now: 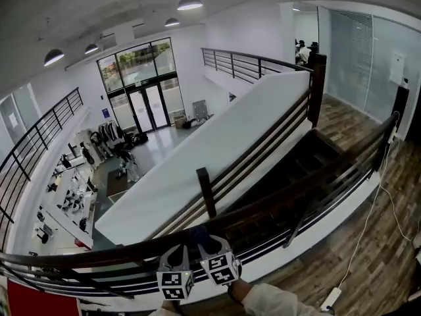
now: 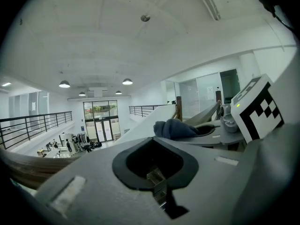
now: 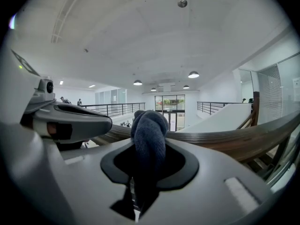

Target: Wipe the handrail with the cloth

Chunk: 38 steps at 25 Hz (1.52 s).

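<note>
The right tongs [image 3: 146,172] clamp a blue cloth [image 3: 149,128] by the handrail [image 3: 225,142]. The left tongs [image 2: 158,177], just beside them, are closed and empty.

Left gripper [image 1: 175,251] and right gripper [image 1: 209,243] are side by side at the handrail [image 1: 296,188], pointing over it. Left jaws are together with nothing between them. Right jaws are clamped on the cloth [image 3: 150,130].

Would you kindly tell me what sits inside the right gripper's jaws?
A bunched dark blue cloth, clamped between the jaws. Its lower end is hidden within the right gripper.
</note>
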{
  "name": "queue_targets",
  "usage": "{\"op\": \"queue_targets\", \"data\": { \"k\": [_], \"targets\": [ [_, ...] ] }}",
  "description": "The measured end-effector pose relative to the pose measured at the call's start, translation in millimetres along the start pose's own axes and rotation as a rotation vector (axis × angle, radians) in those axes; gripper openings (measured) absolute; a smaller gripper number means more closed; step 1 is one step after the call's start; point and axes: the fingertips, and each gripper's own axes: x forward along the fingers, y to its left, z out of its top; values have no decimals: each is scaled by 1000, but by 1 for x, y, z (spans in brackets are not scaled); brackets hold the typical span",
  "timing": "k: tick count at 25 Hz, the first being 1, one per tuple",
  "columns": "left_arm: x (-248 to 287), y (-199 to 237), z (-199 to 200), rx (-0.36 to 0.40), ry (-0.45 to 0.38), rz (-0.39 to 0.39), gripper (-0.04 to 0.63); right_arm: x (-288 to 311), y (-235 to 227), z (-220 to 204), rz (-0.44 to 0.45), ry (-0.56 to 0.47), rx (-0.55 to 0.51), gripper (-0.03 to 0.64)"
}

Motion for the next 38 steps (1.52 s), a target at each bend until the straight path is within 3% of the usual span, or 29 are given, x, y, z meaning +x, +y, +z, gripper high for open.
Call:
{"op": "queue_targets", "data": {
  "k": [10,24,38],
  "targets": [
    [62,-106,22,14,22,-125,3,-41,-125,-15,-112,5,55,95],
    [139,-240,53,0,11,-188,3,-89,-270,-34,-164,4,69,97],
    [201,-327,78,21,-2,-311,2,-129,-392,-43,-301,10,100,97]
  ]
}}
